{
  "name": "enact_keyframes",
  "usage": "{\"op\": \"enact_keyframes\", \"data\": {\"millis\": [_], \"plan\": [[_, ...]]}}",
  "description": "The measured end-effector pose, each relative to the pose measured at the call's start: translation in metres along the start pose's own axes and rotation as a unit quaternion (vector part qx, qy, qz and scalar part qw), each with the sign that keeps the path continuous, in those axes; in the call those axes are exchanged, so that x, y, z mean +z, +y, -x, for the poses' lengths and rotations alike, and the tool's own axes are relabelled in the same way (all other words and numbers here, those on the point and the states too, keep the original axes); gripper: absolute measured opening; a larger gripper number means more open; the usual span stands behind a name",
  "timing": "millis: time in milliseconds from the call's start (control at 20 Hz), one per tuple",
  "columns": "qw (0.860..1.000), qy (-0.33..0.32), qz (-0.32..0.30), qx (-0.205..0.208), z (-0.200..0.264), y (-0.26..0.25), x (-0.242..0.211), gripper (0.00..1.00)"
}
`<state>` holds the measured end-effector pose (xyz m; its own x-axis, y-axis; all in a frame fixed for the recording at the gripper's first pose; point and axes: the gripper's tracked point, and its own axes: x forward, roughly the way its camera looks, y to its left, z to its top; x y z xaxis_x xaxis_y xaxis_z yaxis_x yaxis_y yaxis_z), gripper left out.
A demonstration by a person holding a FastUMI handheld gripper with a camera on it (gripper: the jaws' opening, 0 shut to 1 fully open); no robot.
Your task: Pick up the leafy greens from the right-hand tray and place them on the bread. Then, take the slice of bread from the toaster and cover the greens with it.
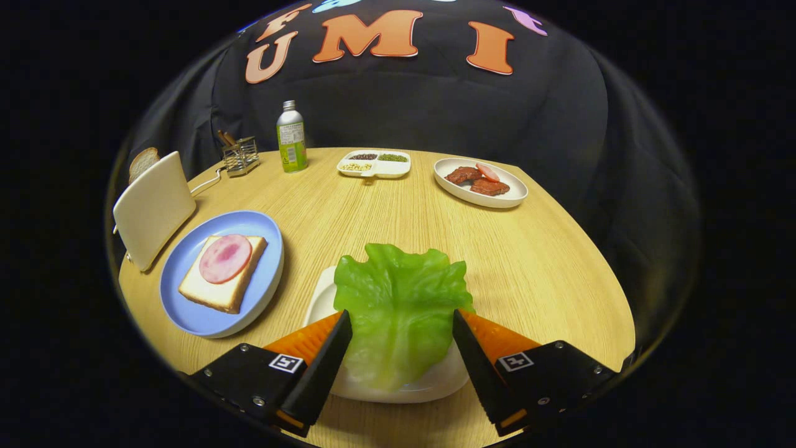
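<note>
A green lettuce leaf (398,305) lies on a white tray (429,384) and reaches between my two fingers. My gripper (402,320) is open, one finger on each side of the leaf, apart from its edges. To the left of the fingers a blue plate (186,311) carries a slice of bread (219,292) topped with a round of pink ham (225,257). Beyond the plate stands a white toaster (153,208) with a second slice of bread (142,163) sticking out of its top.
At the back of the round wooden table (541,261) are a green bottle (291,138), a wire holder (240,154), a white divided dish (374,164) of beans, and a white oval plate (513,198) of meat. The toaster's cord (208,182) trails toward the holder.
</note>
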<state>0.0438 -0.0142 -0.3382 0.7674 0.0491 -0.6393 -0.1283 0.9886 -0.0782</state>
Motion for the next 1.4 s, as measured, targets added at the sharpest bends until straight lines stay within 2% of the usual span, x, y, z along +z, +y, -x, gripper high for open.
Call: {"op": "enact_keyframes", "data": {"millis": [250,400,450,650,700,800,900,1200,1400], "plan": [[1.0,0.015,-0.014,0.008,-0.002,0.007,-0.004,0.88],[1.0,0.019,-0.019,0.016,-0.003,0.012,-0.005,0.7],[0.999,0.02,-0.018,0.018,-0.002,0.013,-0.006,0.68],[1.0,0.024,-0.013,0.016,-0.004,0.017,-0.006,0.42],[1.0,0.024,-0.012,0.015,-0.003,0.016,-0.005,0.3],[1.0,0.024,-0.014,0.009,-0.002,0.013,-0.005,0.14],[1.0,0.023,-0.02,0.004,0.001,0.009,-0.003,0.05],[1.0,-0.01,-0.013,0.003,0.027,0.011,0.033,0.04],[0.999,-0.036,-0.002,0.019,0.042,0.031,0.064,0.04]]}}
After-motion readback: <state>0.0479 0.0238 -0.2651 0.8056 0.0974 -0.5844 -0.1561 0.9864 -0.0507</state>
